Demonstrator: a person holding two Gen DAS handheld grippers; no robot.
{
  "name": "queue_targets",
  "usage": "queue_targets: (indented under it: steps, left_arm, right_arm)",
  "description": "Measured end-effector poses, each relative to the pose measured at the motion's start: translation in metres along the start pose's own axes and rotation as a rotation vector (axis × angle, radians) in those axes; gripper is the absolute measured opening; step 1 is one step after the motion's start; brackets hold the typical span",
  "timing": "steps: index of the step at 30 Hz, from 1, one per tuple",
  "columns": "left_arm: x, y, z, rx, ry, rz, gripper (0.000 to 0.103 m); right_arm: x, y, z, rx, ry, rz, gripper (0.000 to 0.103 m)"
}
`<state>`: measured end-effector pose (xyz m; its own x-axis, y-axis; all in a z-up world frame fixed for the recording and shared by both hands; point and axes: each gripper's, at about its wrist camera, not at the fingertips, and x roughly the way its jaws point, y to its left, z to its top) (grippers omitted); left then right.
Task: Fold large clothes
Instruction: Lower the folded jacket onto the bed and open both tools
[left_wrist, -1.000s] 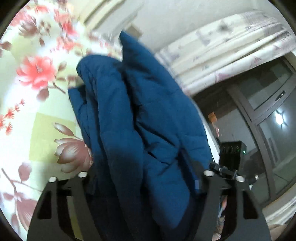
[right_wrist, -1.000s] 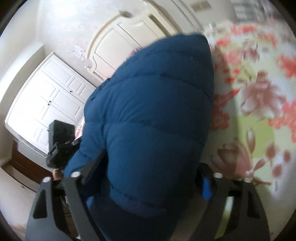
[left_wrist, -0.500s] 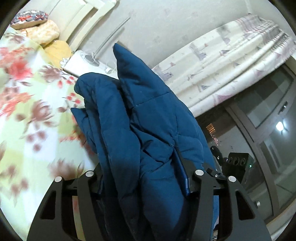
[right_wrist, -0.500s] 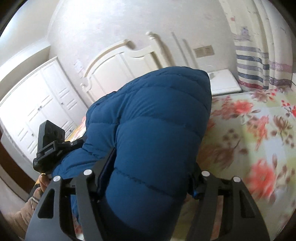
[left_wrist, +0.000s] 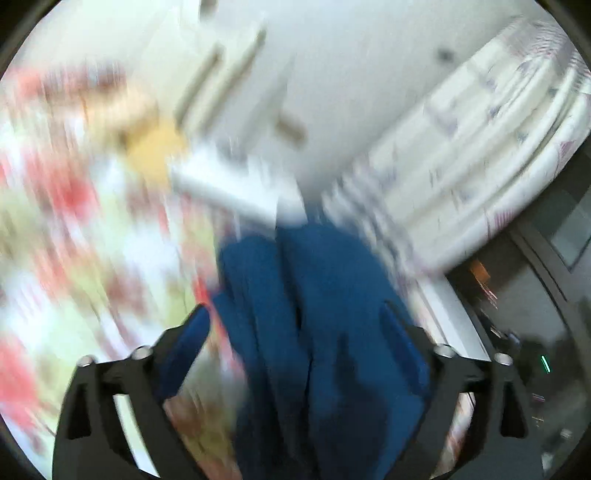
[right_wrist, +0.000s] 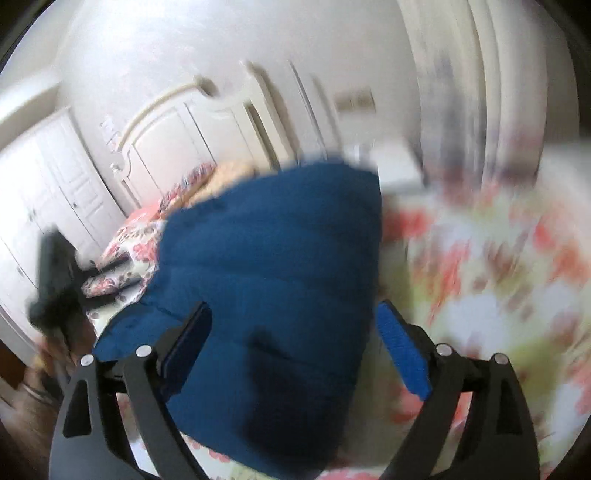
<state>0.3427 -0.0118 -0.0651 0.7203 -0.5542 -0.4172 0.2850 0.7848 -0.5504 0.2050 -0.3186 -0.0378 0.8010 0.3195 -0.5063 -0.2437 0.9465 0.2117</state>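
Observation:
A dark blue padded jacket (left_wrist: 325, 332) lies bunched between the fingers of my left gripper (left_wrist: 295, 325), whose jaws stand wide apart. The same jacket (right_wrist: 273, 280) fills the space between the spread fingers of my right gripper (right_wrist: 295, 317), with a gap between the cloth and the right blue pad (right_wrist: 402, 350). The jacket hangs low over the floral bed cover (right_wrist: 491, 288). Both views are blurred by motion. The left gripper (right_wrist: 51, 280) shows as a dark blur at the left of the right wrist view.
A white headboard (right_wrist: 177, 140) and white wardrobe doors (right_wrist: 48, 192) stand behind the bed. Pillows (right_wrist: 195, 177) lie at its head. A white bedside table (left_wrist: 229, 188) and pale curtains (left_wrist: 480, 147) stand to the right; a dark window (left_wrist: 554, 295) lies beyond.
Both grippers have opened wide and swung fast. The jacket, held up high before, has dropped lower toward the bed cover.

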Motion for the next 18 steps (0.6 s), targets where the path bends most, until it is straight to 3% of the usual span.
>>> queue_targets:
  steps: [1, 2, 3, 5, 7, 9, 12, 13, 18]
  left_arm:
    - [-0.002, -0.011, 0.012, 0.028, -0.030, 0.017, 0.089]
    - [0.009, -0.030, 0.028, 0.085, -0.020, 0.039, 0.090]
    - [0.028, -0.049, 0.039, 0.153, 0.024, 0.063, 0.091]
    - [0.066, -0.076, 0.048, 0.275, 0.102, 0.101, 0.092]
    - [0.122, -0.092, 0.050, 0.396, 0.206, 0.156, 0.092]
    - [0.156, -0.088, 0.049, 0.430, 0.261, 0.170, 0.092]
    - [0.190, -0.069, 0.045, 0.456, 0.304, 0.222, 0.093]
    - [0.206, -0.056, 0.039, 0.447, 0.353, 0.231, 0.096]
    - [0.218, -0.007, 0.033, 0.285, 0.388, 0.100, 0.099]
  right_arm:
    - [-0.003, 0.019, 0.001, -0.060, -0.019, 0.000, 0.087]
    - [-0.004, 0.039, 0.000, -0.124, -0.026, 0.003, 0.078]
    - [0.000, 0.060, -0.002, -0.192, -0.024, 0.004, 0.067]
    - [0.009, 0.106, -0.012, -0.344, -0.026, -0.020, 0.059]
    - [0.021, 0.144, -0.030, -0.478, -0.010, -0.040, 0.057]
    - [0.036, 0.170, -0.047, -0.572, 0.004, -0.061, 0.057]
    - [0.064, 0.193, -0.073, -0.689, 0.064, -0.102, 0.050]
    - [0.075, 0.197, -0.084, -0.739, 0.080, -0.139, 0.050]
    - [0.102, 0.205, -0.101, -0.806, 0.101, -0.186, 0.051]
